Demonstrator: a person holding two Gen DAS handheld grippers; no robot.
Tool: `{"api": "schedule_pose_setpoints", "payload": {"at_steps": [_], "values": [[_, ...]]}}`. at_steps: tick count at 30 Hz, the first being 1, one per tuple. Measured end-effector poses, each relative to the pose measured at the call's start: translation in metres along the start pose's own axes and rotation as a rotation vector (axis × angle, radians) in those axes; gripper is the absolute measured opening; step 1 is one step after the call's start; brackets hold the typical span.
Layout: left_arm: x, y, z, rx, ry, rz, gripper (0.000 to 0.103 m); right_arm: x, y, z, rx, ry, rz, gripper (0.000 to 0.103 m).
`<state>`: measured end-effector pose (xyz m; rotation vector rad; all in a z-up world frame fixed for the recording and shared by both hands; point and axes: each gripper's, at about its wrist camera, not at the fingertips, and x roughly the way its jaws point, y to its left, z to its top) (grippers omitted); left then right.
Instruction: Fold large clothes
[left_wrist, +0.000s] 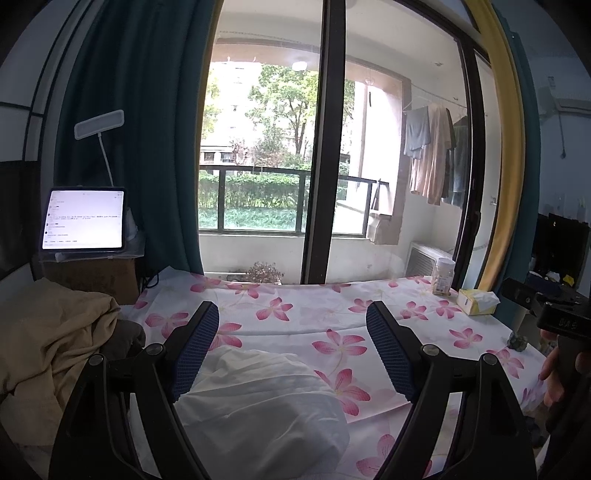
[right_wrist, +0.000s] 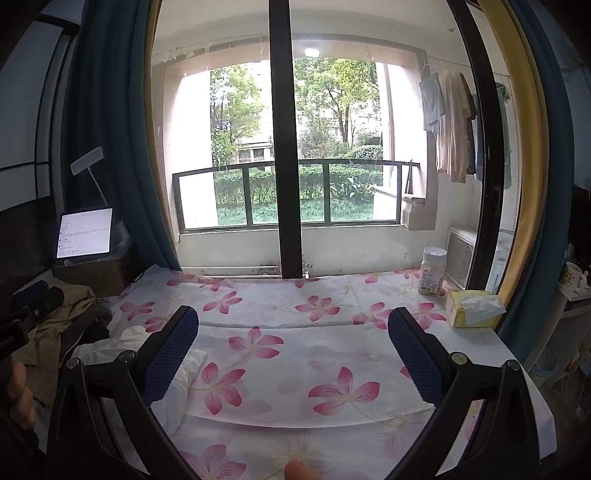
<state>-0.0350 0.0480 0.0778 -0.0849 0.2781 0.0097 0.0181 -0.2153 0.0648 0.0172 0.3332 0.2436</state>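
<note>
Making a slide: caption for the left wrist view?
Open left gripper above white garment on floral sheet.

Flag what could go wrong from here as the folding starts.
1. Spreading the white garment across the floral cloth could knock over the jar or tissue box at the far right.
2. The beige clothing pile lies close, so the open left gripper might snag it too.

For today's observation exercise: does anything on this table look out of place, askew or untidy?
Nothing is spilled or damaged. The white garment lies bunched near the table's left side, and tan clothes sit heaped beyond the left edge. Both the left gripper and right gripper are open, holding nothing.
</note>
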Motion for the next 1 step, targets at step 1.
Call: {"api": "schedule_pose_setpoints", "payload": {"at_steps": [1], "values": [[-0.0001, 0.0004, 0.0001, -0.002, -0.002, -0.003, 0.085, 0.0002, 0.0, 0.0001, 0.0, 0.001, 0.001, 0.101]]}}
